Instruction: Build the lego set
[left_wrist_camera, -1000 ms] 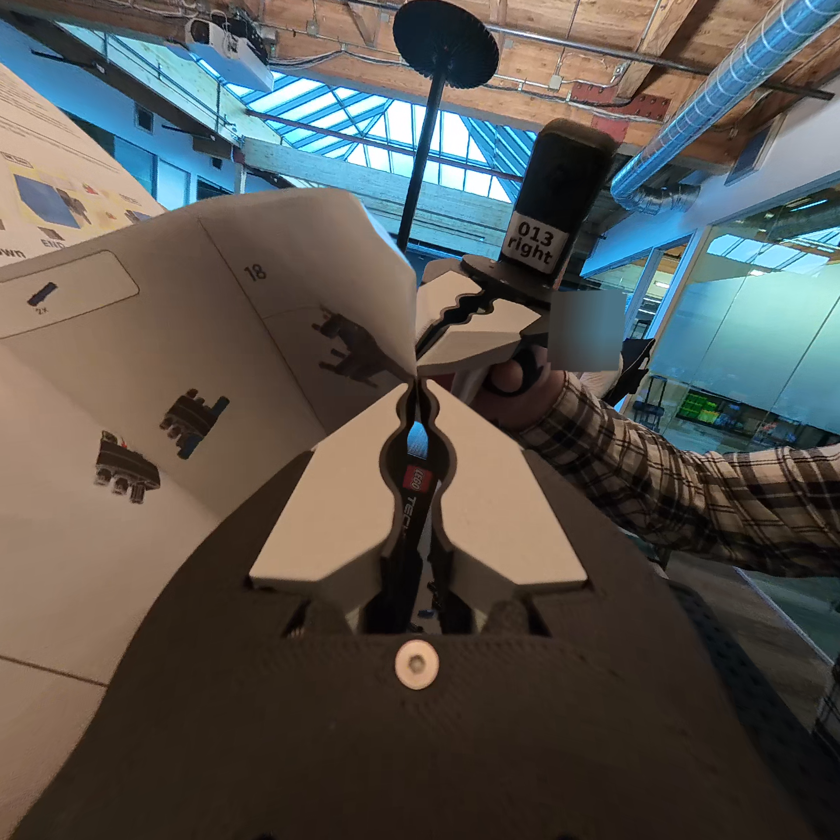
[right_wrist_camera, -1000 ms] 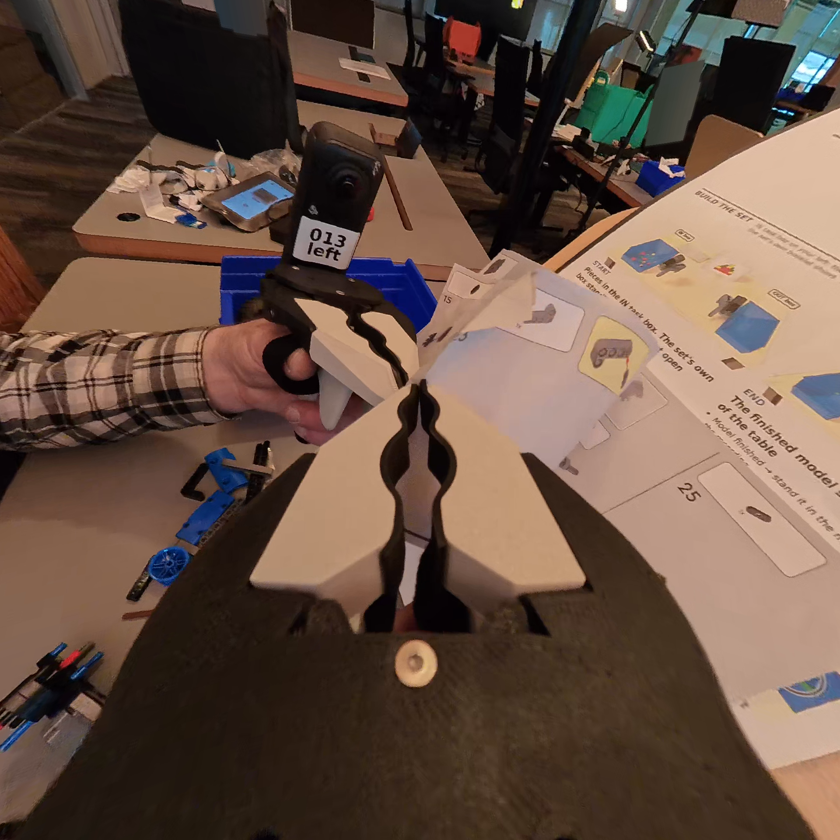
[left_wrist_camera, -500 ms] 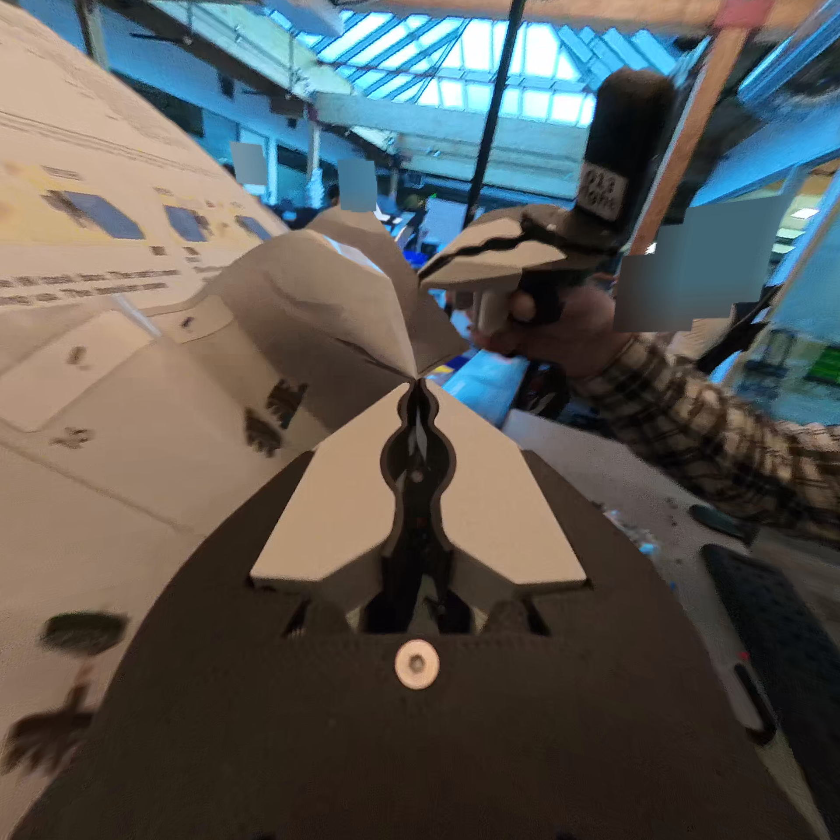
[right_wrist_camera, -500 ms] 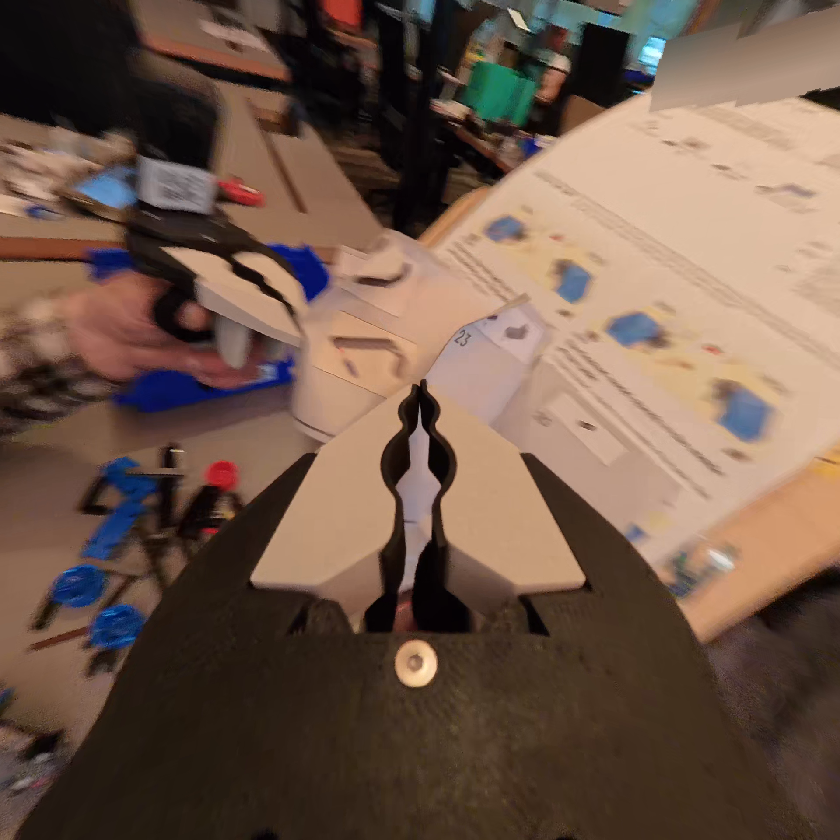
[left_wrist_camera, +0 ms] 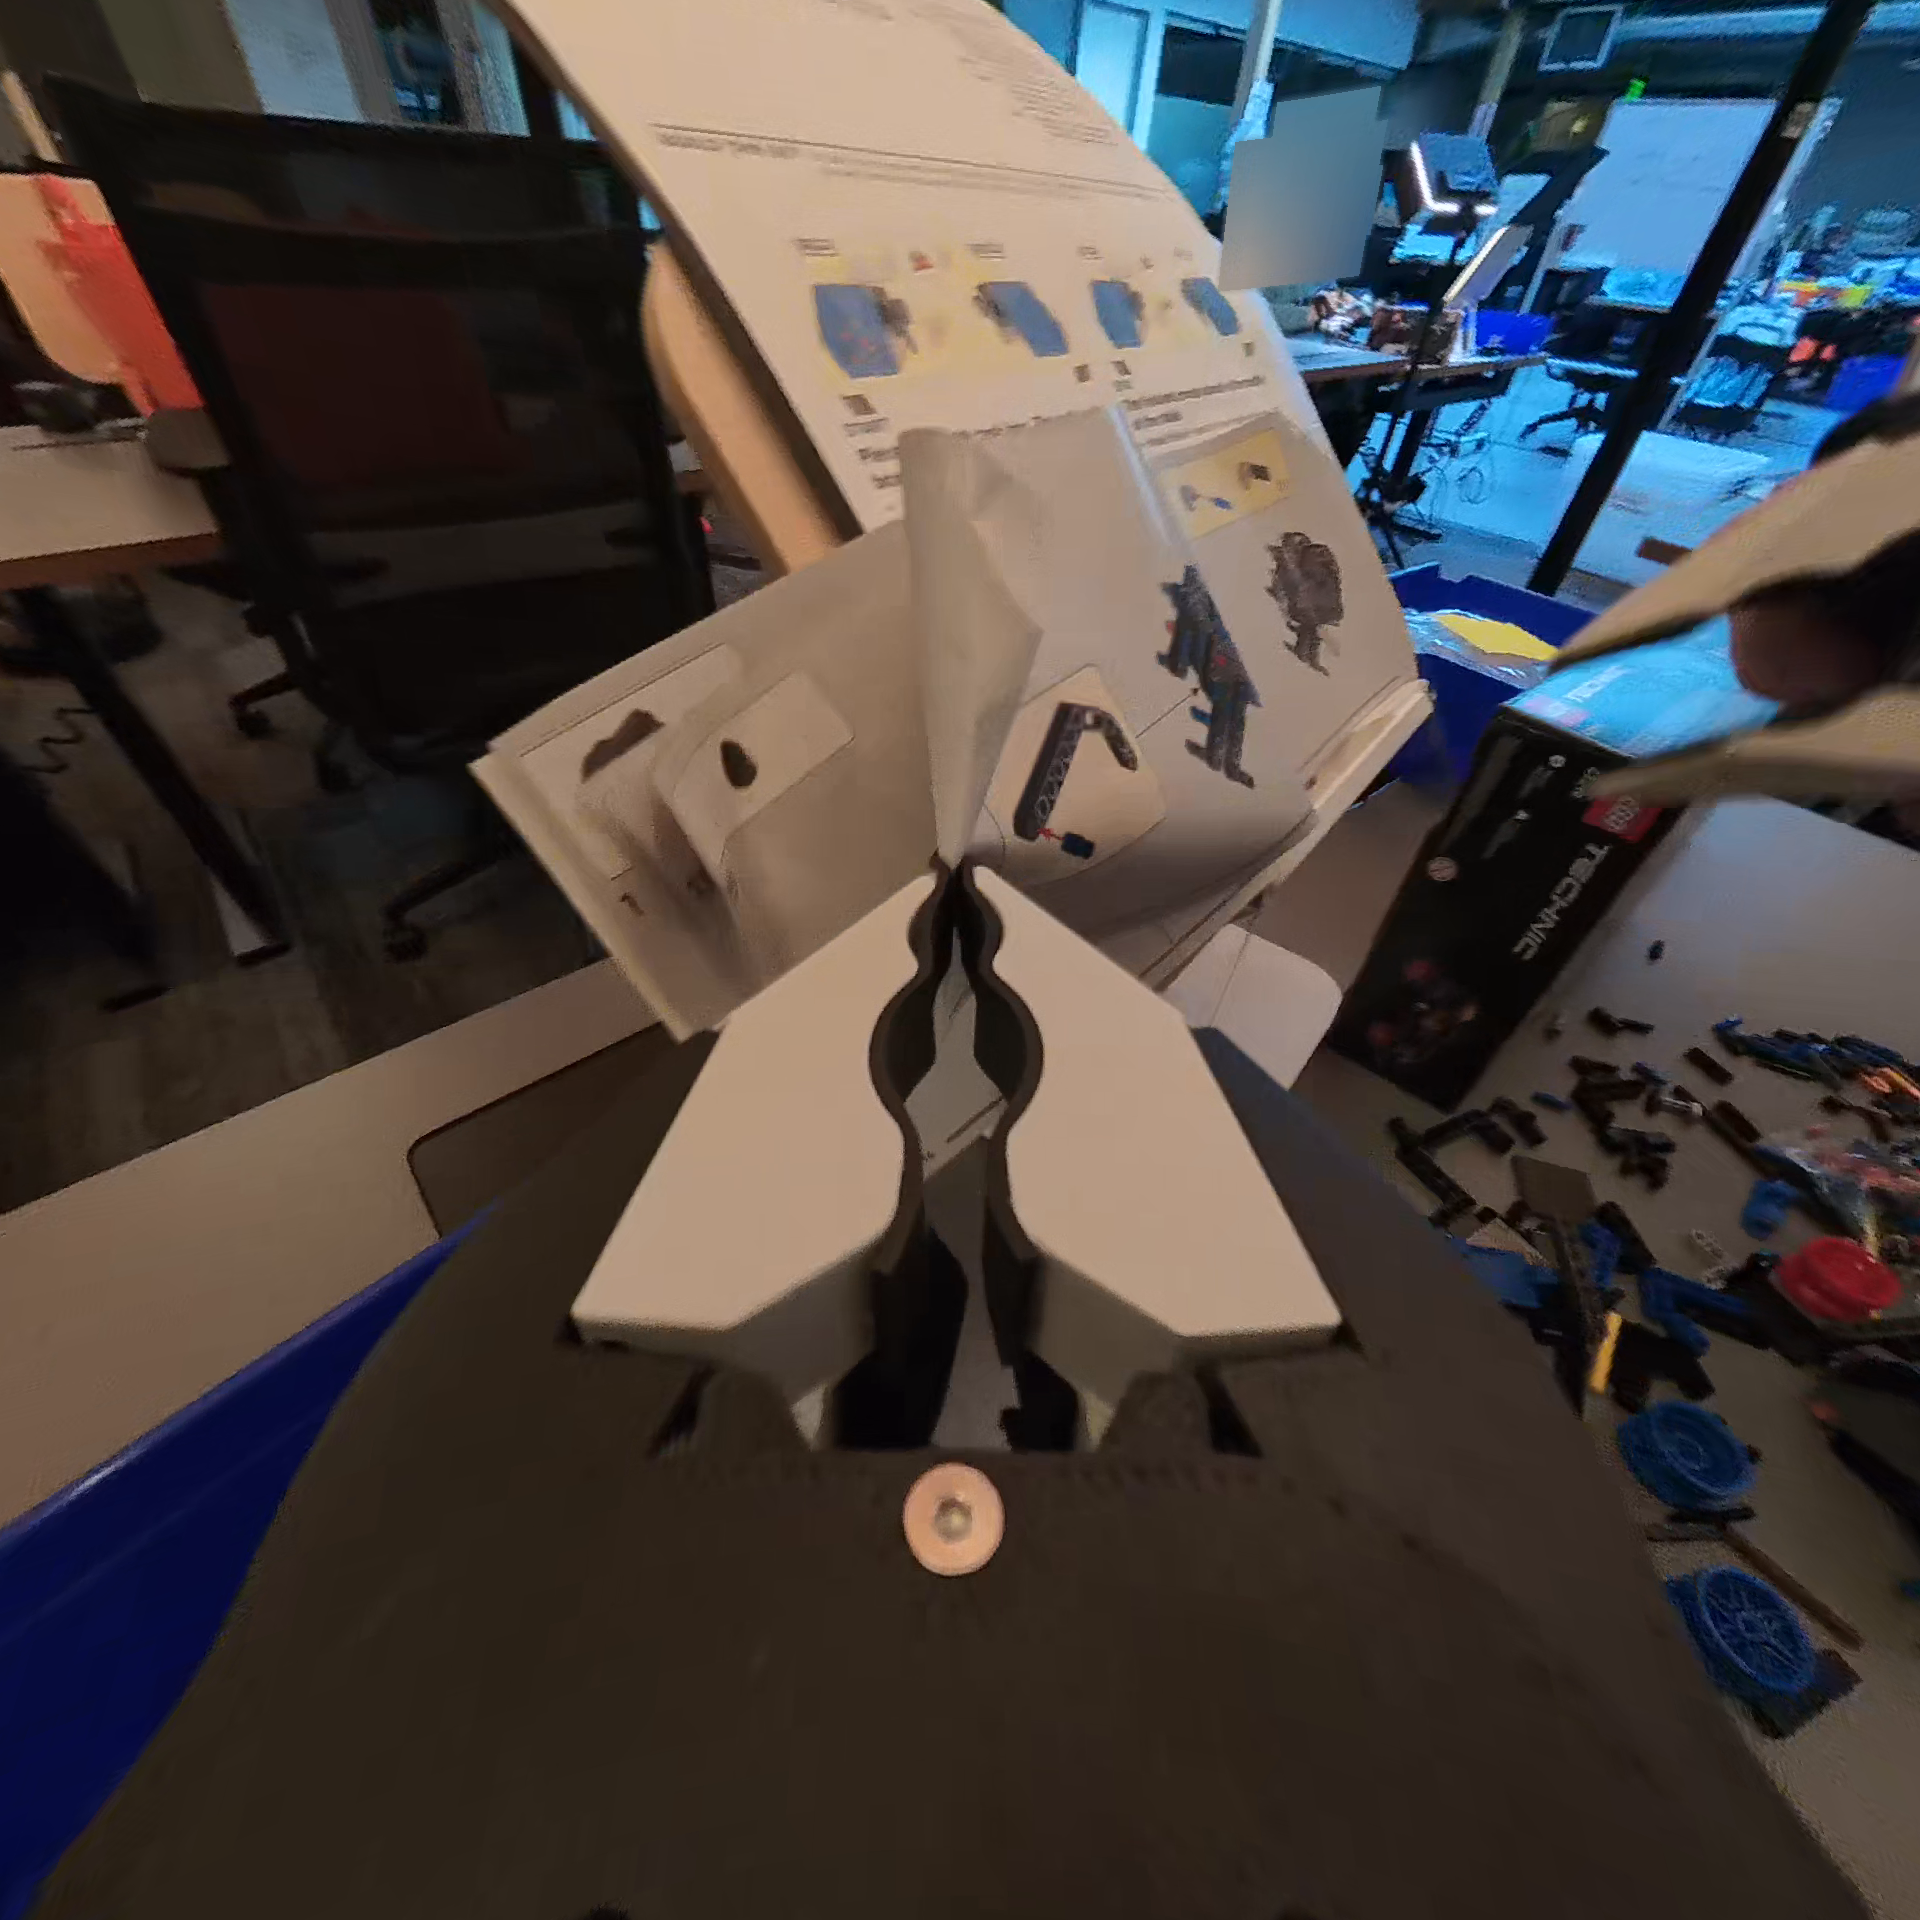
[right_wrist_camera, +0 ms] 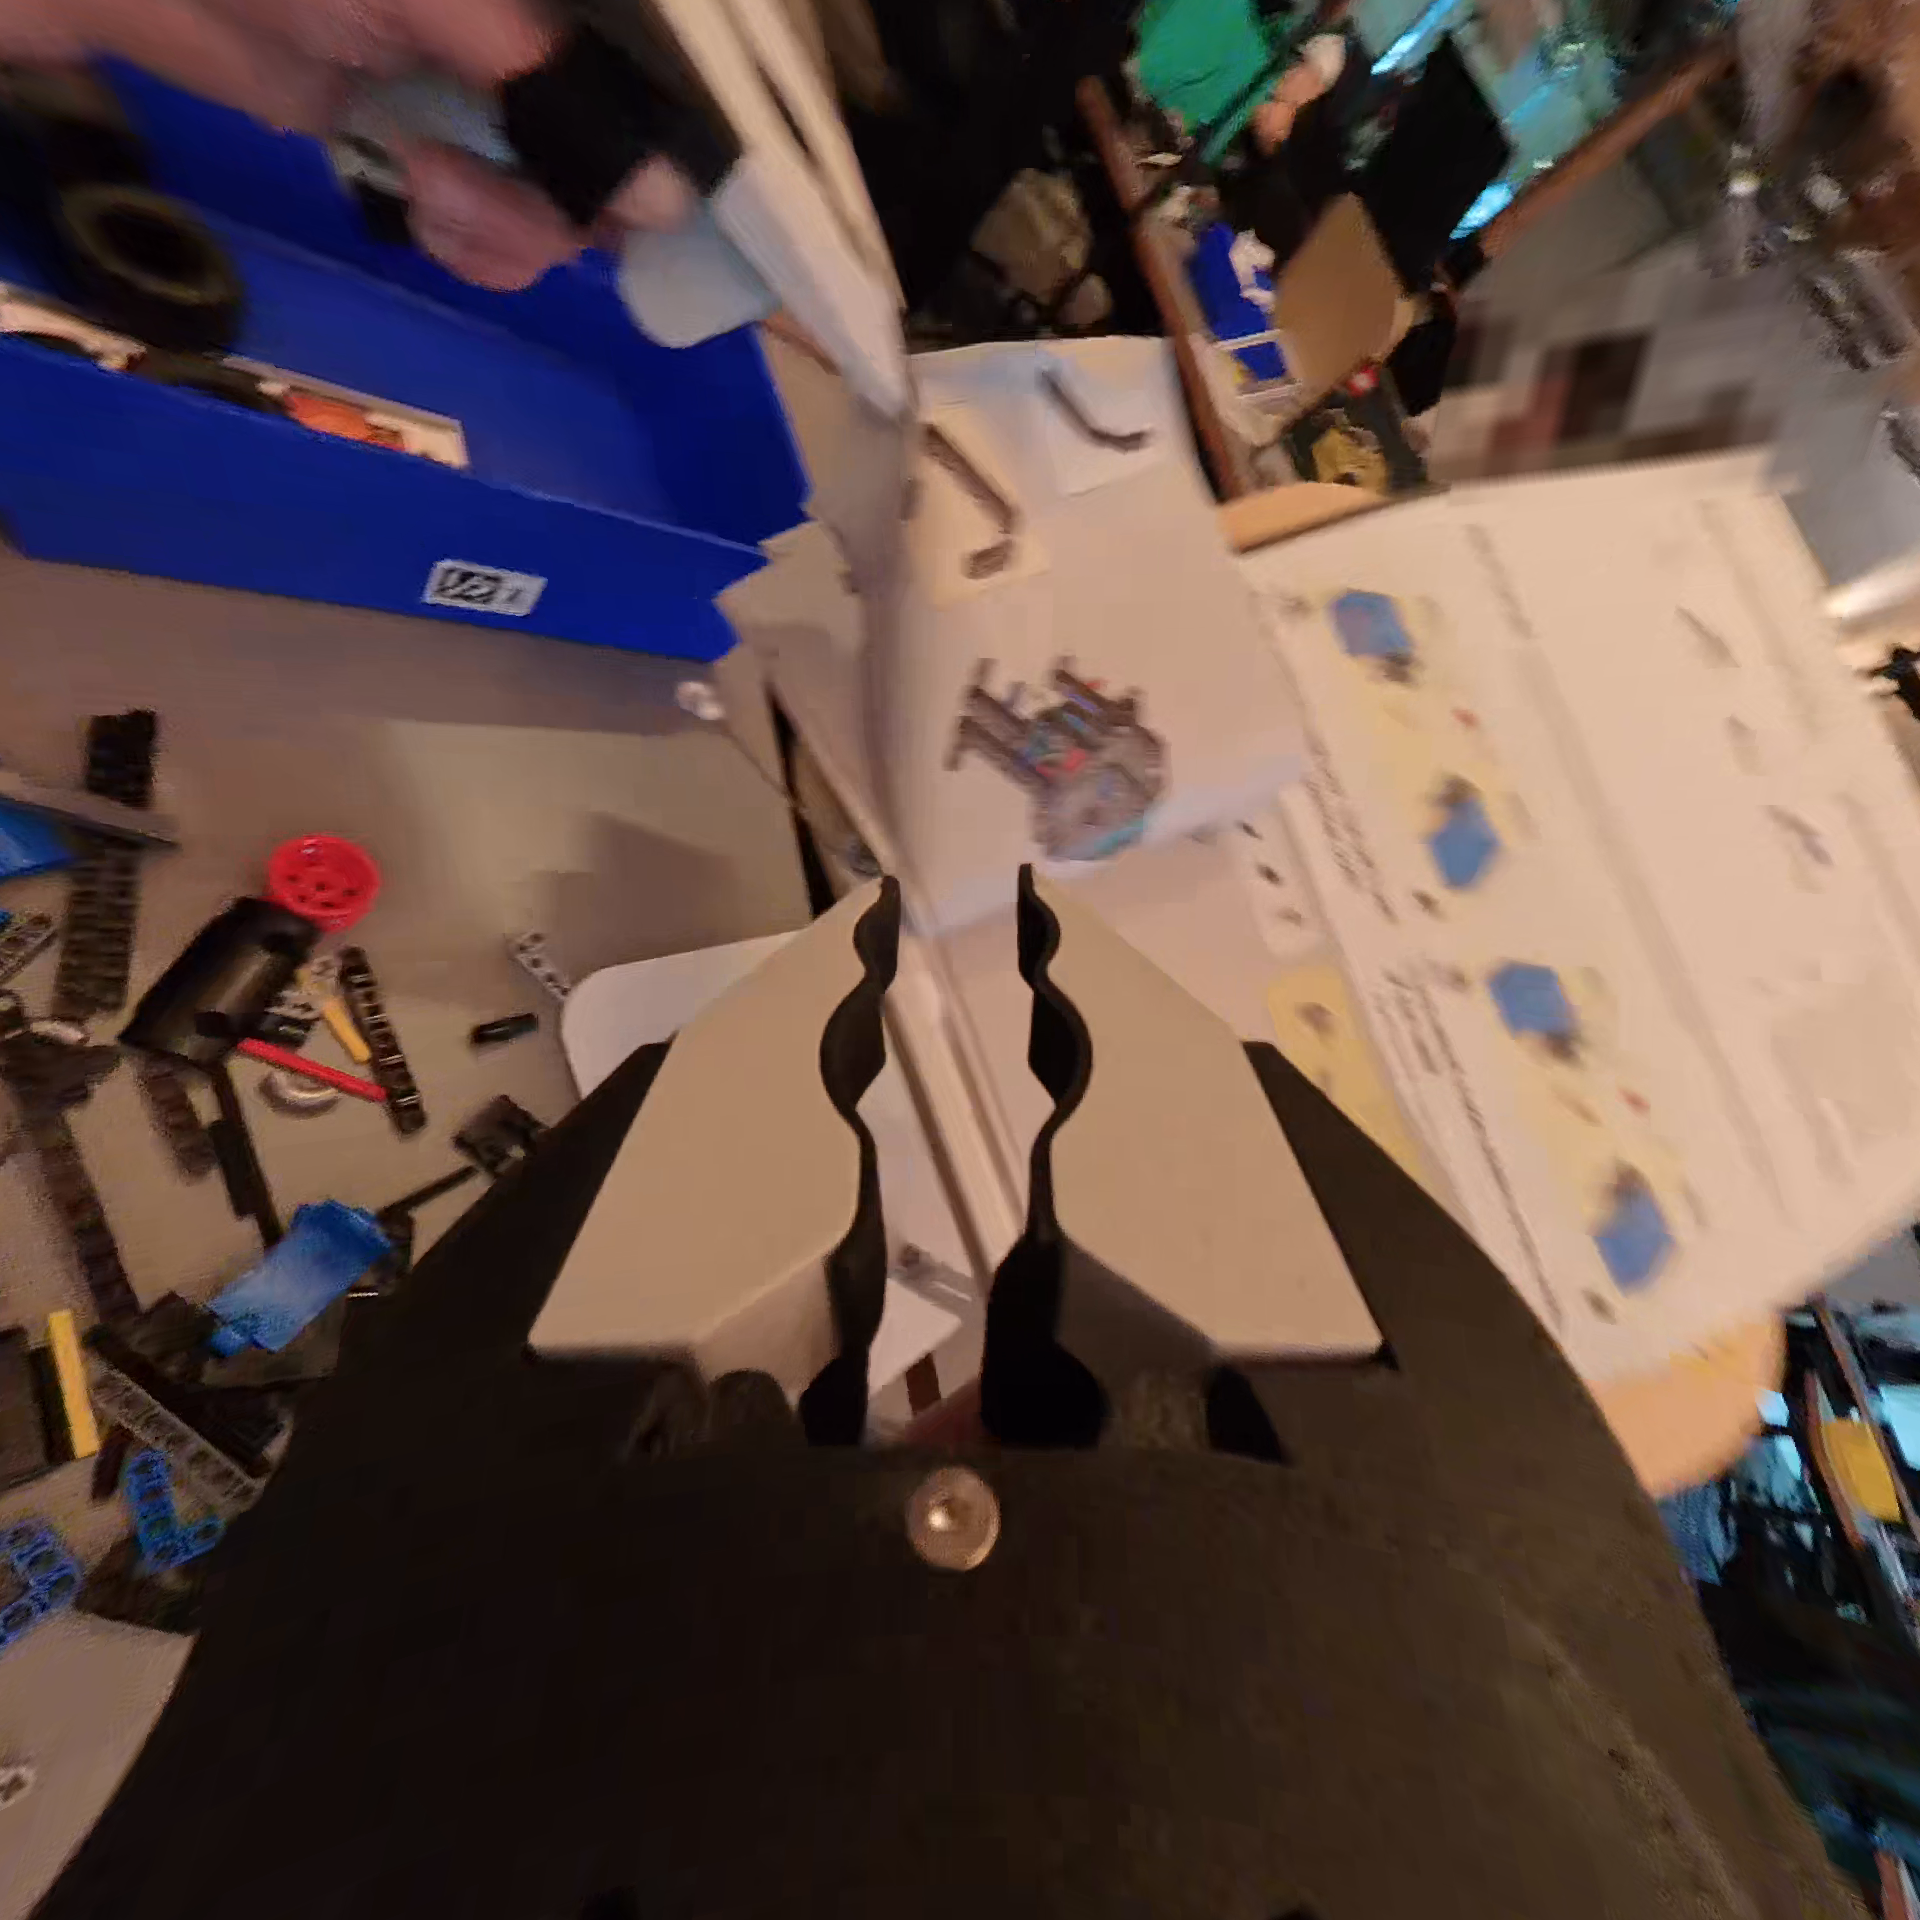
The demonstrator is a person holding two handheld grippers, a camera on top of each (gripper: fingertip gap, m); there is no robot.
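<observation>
The open instruction booklet (left_wrist_camera: pixel 1091 665) leans on a white stand (left_wrist_camera: pixel 1257 997) at the table's far edge. My left gripper (left_wrist_camera: pixel 956 878) is shut on the lower corner of one booklet page (left_wrist_camera: pixel 966 623), which stands up curled from the fingertips. My right gripper (right_wrist_camera: pixel 954 891) is open and empty, its tips just short of the booklet's lower edge (right_wrist_camera: pixel 1039 727). It also shows at the right edge of the left wrist view (left_wrist_camera: pixel 1766 644). Loose black, blue and red lego parts (left_wrist_camera: pixel 1662 1143) lie on the table (right_wrist_camera: pixel 468 790).
A large printed sheet (left_wrist_camera: pixel 935 208) stands behind the booklet. The black lego box (left_wrist_camera: pixel 1507 904) lies right of the stand. A blue bin (right_wrist_camera: pixel 416 468) sits at the back left, with a red wheel (right_wrist_camera: pixel 322 881) in front of it. A black chair (left_wrist_camera: pixel 416 416) stands beyond the table. Some 15 cm of space lies between my two pairs of fingers. The red wheel (right_wrist_camera: pixel 322 881) is about equally far from each gripper, around 25 cm.
My right gripper has opened and let go of the booklet page. Both grippers have swung down towards the table. My left gripper still pinches a page.
</observation>
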